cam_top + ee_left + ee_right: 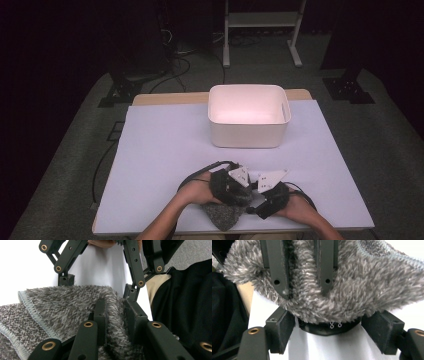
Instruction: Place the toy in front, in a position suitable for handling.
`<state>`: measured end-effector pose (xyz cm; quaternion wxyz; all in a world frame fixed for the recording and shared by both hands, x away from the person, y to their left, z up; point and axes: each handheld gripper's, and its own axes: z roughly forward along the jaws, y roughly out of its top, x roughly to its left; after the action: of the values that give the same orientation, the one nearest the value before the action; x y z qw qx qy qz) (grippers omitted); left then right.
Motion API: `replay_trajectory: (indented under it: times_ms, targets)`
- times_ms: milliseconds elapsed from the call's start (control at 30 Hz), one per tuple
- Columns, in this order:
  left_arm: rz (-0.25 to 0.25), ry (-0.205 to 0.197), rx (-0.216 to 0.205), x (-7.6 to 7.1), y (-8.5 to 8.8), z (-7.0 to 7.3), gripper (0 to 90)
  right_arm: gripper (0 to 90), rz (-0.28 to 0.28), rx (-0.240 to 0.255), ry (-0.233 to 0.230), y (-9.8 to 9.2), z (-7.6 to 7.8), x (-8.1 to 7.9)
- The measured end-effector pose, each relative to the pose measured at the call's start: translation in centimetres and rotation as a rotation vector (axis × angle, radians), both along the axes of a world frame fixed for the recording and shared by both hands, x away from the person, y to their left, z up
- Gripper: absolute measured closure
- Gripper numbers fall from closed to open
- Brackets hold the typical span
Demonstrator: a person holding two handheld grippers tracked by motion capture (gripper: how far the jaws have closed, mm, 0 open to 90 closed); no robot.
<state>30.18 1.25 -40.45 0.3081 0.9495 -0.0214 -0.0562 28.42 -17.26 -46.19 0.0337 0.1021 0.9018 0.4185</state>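
A grey fuzzy cloth [226, 214] lies bunched at the bottom centre of the high view, on the near edge of the white table [165, 150], between the person's two forearms. In the left gripper view the cloth [62, 307] fills the lower left of the frame, its pale stitched hem running diagonally down the left side, and a fold of the pile is pinched between the two black jaws of the left gripper [115, 315], which are closed tight on it. In the high view that left gripper [235, 187] sits just above the cloth, lower centre. The right gripper [260, 196] is just beside it to the right, its grey plate pointing toward the upper right.

In the right gripper view the cloth [352, 290] hangs across the upper half of the frame, with the left gripper's jaws clamped into it from the top. The right gripper [329, 332] has its own two pads spread wide at the lower left and lower right of the frame, below the cloth's bottom edge and not pressing on it.

Farther up the table, upper centre of the high view, stands a white bin [248, 132], well apart from the cloth. Beyond the table a grey carpeted floor [75, 140] shows, with black cables at the upper left.
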Motion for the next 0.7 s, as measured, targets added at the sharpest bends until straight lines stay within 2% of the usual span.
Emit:
replay_trajectory:
  times_ms: [100, 333, 567, 700]
  targets:
    - [0.010, 0.001, -0.004, 0.3, -0.1, 0.0, 72.5, 23.4, 0.000, -0.008, -0.016, 0.4, -0.2, 0.2]
    - [0.042, 0.010, -0.009, 0.7, 1.1, 0.1, 72.4, 27.1, -0.002, -0.026, -0.042, 0.4, -0.2, 0.1]
    - [0.139, 0.011, 0.000, 1.4, 5.8, 0.3, 71.9, 27.8, -0.003, -0.023, -0.032, 0.3, -0.2, 0.1]
    - [0.203, 0.019, -0.013, 1.5, 8.8, 0.2, 71.8, 27.6, -0.003, -0.020, -0.025, 0.3, -0.2, 0.0]
